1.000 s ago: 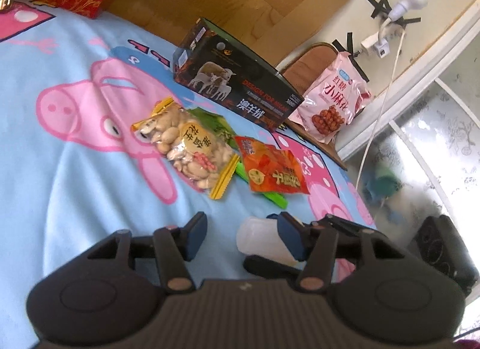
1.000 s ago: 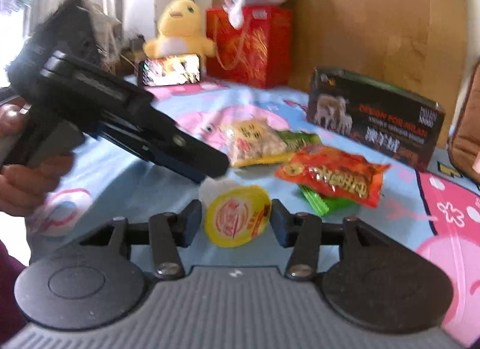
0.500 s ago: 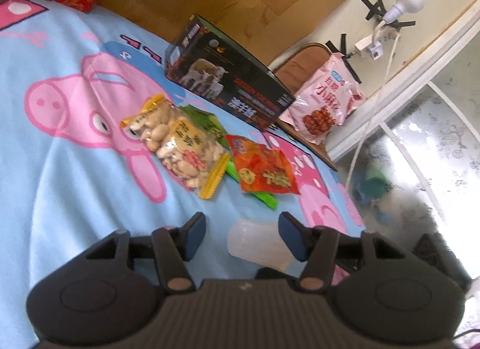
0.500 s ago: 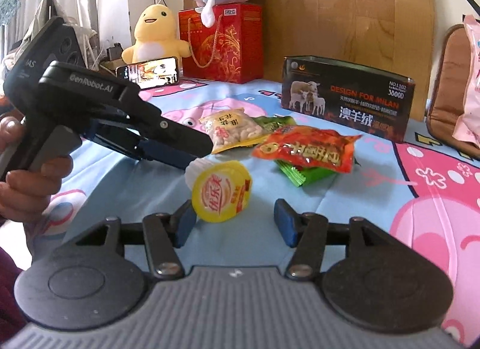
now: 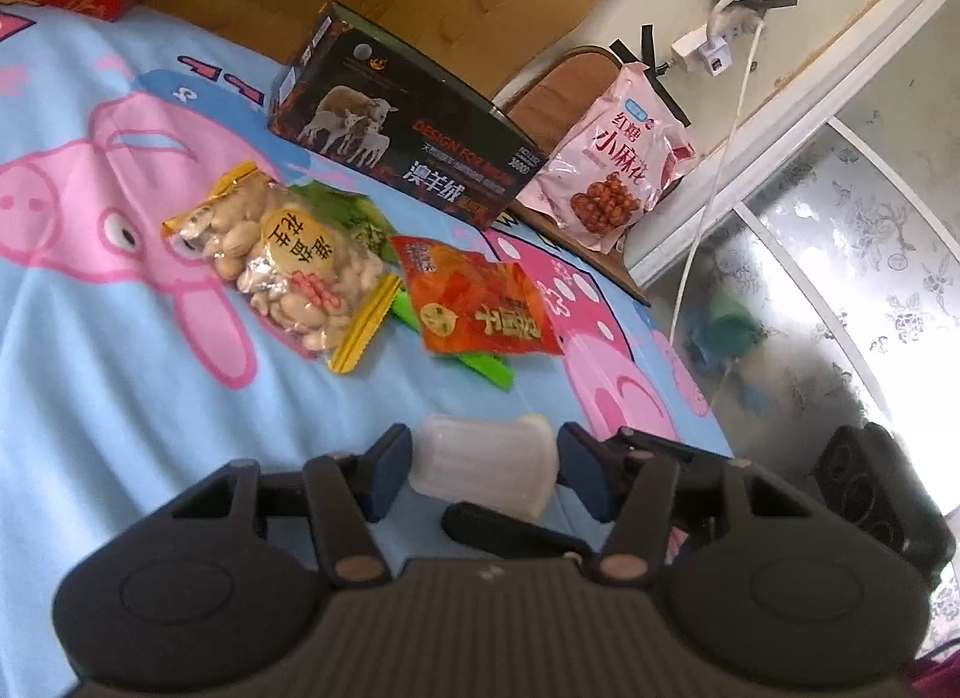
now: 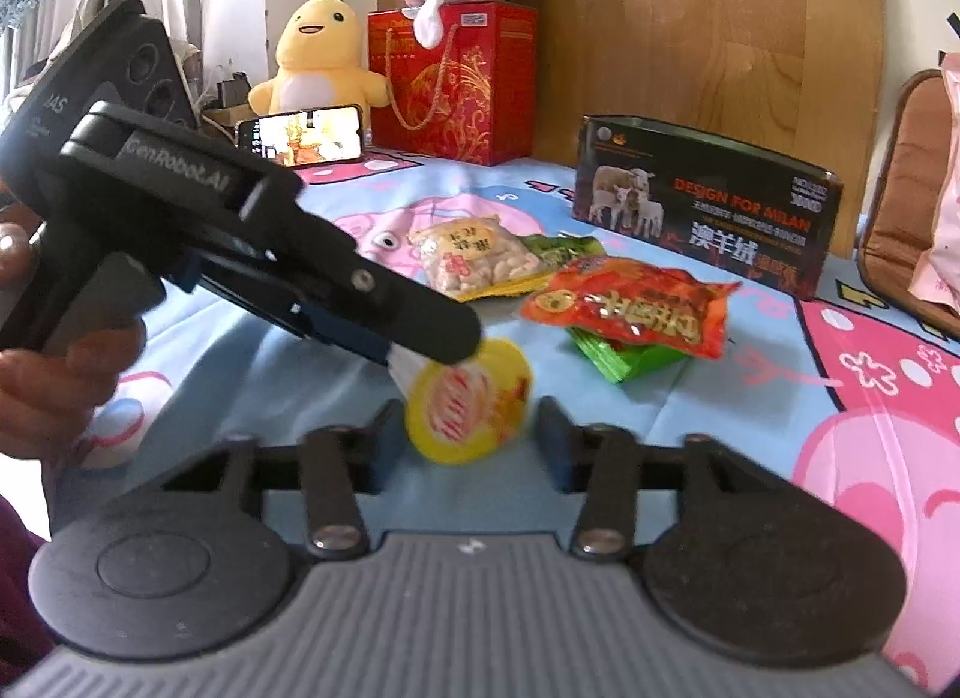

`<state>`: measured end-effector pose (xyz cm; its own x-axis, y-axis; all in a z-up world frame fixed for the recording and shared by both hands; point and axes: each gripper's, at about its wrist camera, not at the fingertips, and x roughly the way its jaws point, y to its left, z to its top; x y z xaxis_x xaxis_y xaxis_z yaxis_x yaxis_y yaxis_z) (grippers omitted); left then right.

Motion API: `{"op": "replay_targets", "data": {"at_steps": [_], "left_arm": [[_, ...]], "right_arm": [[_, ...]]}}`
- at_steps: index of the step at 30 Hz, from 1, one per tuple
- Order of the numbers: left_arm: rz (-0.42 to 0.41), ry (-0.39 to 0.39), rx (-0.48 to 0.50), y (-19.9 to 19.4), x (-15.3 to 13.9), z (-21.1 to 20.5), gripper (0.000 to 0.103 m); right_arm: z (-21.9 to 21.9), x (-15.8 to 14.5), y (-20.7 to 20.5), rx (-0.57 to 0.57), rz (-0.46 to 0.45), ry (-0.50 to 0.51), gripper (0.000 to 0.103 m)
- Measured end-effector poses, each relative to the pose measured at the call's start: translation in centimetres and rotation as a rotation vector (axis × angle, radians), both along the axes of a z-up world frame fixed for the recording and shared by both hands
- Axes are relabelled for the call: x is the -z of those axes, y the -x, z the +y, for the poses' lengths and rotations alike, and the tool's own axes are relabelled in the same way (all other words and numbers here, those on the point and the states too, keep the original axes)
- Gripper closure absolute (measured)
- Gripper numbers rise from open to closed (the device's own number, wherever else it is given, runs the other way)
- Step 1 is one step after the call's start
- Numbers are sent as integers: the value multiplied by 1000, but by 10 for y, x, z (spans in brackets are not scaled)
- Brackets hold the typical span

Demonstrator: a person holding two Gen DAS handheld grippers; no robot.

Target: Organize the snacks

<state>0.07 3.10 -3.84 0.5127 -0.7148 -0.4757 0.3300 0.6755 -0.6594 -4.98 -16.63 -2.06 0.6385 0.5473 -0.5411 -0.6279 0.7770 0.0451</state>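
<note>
A jelly cup with a white body (image 5: pixel 485 467) and yellow lid (image 6: pixel 469 401) lies on its side on the blue pig-print sheet. My left gripper (image 5: pixel 485 473) is open around its body, pads close on either side without a firm squeeze. My right gripper (image 6: pixel 462 437) is open with the lid between its fingertips. The left gripper's body (image 6: pixel 270 260) shows in the right wrist view, reaching in from the left. Beyond lie a peanut bag (image 5: pixel 288 266), an orange snack bag (image 5: pixel 480 308) and a green packet (image 6: pixel 624 353) under it.
A dark box with sheep (image 5: pixel 402 140) stands behind the snacks. A pink snack bag (image 5: pixel 612 158) leans on a brown chair at the bed's far right. A red gift bag (image 6: pixel 456 80), plush toys and a phone (image 6: pixel 300 134) stand at the far left.
The left gripper has shifted so the cup now sits centred between its fingers. In the right wrist view the cup has come closer and lies between the right fingers.
</note>
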Motion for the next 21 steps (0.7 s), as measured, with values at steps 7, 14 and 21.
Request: {"op": "replay_targets", "data": {"at_steps": [7,14,21], "left_arm": [[2,13,-6,0,2,1,48],[5,22,-8,0,3,2,48],[4,22,-9,0,3,2,48]], "right_arm": [[0,0,-1,6,3,-6,57],[0,0,-1,7,9,-13,57],[-1,0,-1,6,9,-12,57]]}}
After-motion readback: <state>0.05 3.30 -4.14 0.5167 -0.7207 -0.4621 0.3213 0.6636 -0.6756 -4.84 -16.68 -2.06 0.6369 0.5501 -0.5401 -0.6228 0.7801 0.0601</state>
